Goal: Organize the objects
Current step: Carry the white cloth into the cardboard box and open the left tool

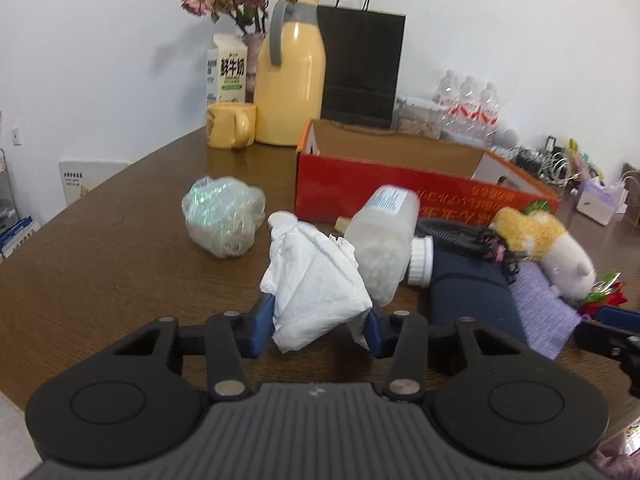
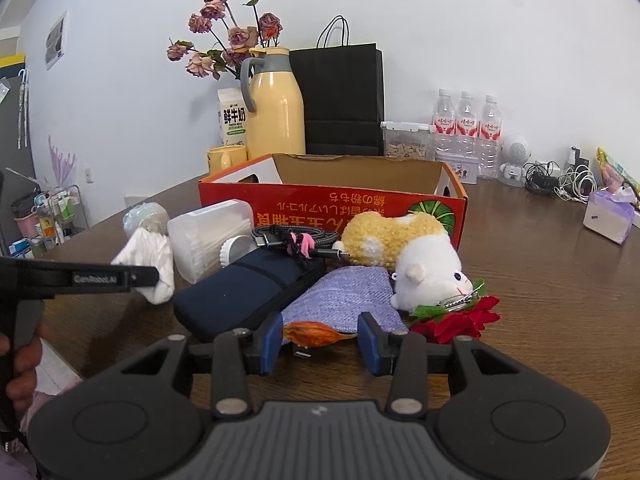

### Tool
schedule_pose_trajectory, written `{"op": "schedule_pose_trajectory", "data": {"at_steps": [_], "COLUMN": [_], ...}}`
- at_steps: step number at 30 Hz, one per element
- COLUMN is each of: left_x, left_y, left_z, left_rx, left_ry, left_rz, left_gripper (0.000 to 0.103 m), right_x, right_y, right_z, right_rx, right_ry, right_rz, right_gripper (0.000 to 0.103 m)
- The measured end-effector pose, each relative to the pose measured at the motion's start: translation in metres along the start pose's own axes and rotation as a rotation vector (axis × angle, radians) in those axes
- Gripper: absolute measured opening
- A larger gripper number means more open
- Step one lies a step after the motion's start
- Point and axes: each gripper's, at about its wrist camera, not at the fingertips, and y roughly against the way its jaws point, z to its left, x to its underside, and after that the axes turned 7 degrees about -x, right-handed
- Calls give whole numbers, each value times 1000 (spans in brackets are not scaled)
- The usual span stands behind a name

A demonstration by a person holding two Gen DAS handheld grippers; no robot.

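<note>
In the left wrist view my left gripper (image 1: 320,330) is shut on a crumpled white tissue (image 1: 316,292), which bulges up between the blue pads. Just behind it lie a clear cotton swab jar (image 1: 384,240) on its side and a ball of crumpled plastic film (image 1: 222,216). My right gripper (image 2: 320,344) is shut lengthwise on an orange dried flower bud (image 2: 316,334), low over a purple woven pouch (image 2: 340,296). A dark blue pouch (image 2: 240,292), a coiled cable (image 2: 296,240), a plush hamster (image 2: 412,256) and a red rose (image 2: 456,320) crowd in front of the open red cardboard box (image 2: 320,208).
At the back of the brown table stand a yellow thermos (image 1: 290,80), a yellow mug (image 1: 230,126), a milk carton (image 1: 226,68), a black paper bag (image 1: 360,68) and water bottles (image 2: 466,128). A tissue box (image 2: 608,220) sits far right. The table's rounded edge runs along the left.
</note>
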Motion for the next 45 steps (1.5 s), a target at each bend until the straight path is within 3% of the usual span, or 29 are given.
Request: {"op": "schedule_pose_trajectory", "data": {"at_steps": [10, 20, 25, 33, 37, 39, 41, 45], "left_x": [-30, -90, -121, -162, -166, -158, -154, -149], "left_y": [28, 6, -26, -89, -132, -151, -157, -154], "left_z": [3, -15, -27, -50, -61, -64, -63, -63], "left_rx": [55, 122, 145, 130, 95, 81, 101, 88], "left_ry": [0, 14, 66, 98, 98, 85, 74, 59], "left_rz": [-116, -207, -204, -179, -121, -59, -20, -20], "left_gripper": [46, 47, 47, 47, 47, 46, 46, 48], "right_x": [-18, -84, -124, -163, -156, -146, -141, -141], "right_y": [-1, -29, -59, -128, -160, -177, -186, -190], "right_z": [4, -3, -10, -42, -64, -70, -74, -74], "right_rx": [-8, 12, 31, 136, 159, 172, 166, 177], "right_ry": [41, 88, 78, 28, -50, -56, -71, -75], "right_rz": [-54, -196, -246, -232, -201, -143, -95, -72], "right_gripper": [40, 40, 40, 40, 40, 40, 40, 40]}}
